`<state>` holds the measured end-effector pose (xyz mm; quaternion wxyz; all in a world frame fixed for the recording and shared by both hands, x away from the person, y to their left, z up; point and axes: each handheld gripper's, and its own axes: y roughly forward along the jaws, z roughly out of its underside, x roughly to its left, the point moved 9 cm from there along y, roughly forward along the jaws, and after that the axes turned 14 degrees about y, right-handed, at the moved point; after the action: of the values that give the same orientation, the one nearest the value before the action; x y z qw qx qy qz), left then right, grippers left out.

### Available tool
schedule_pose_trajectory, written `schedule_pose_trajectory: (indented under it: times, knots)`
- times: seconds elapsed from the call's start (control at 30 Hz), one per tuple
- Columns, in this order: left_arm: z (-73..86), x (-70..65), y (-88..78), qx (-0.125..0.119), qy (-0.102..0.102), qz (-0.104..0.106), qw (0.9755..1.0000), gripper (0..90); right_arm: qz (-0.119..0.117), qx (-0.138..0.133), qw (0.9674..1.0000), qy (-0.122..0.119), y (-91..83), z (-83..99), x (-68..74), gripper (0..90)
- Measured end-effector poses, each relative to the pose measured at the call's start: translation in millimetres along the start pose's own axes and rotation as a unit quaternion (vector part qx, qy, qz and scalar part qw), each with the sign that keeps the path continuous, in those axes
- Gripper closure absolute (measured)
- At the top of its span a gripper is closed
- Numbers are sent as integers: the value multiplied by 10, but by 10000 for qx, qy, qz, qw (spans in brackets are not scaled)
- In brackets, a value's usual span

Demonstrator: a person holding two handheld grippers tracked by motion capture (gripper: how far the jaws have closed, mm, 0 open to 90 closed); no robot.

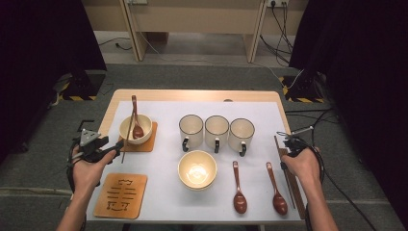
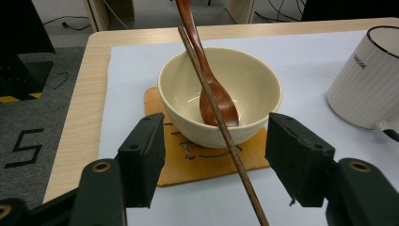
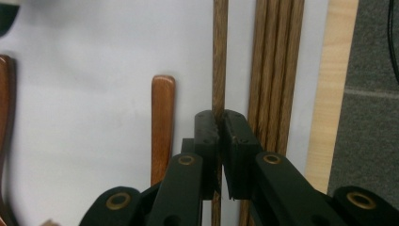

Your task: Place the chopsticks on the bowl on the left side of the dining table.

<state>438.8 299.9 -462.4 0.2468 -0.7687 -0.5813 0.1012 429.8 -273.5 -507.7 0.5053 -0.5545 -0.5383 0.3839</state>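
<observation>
Right gripper (image 3: 219, 122) jaws clamp 1 chopstick (image 3: 219, 56) beside the table edge (image 3: 331, 94); left gripper (image 2: 214, 150) jaws gape wide.

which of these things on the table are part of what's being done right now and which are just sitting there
In use:
right gripper, shut on one chopstick
left gripper, open around a chopstick leaning on the bowl
spoon in that bowl
chopstick bundle

Lying about:
three mugs
centre bowl
two spoons
bare coaster
</observation>
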Motion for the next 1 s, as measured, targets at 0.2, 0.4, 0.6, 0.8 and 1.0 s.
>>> schedule_pose_trajectory:
  times: [0.2, 0.4, 0.6, 0.8, 1.0]
  knots:
    - [-3, -9, 2, 1, 11, 12, 10000, 374, -62, -217, 9997, 25, -71, -64, 27, 853]
    - [-2, -10, 3, 3, 8, 17, 10000, 373, -113, -406, 9991, -3, -112, -119, 40, 853]
    - [-5, -13, 3, -1, 4, 21, 10000, 373, -167, -615, 9980, -39, -158, -175, 56, 853]
    - [-8, -14, 2, -6, 9, 15, 10000, 373, -216, -859, 9961, -8, -223, -239, 77, 853]
    - [-10, -11, -2, -8, 10, 11, 10000, 372, -287, -1088, 9937, 11, -266, -299, 89, 853]
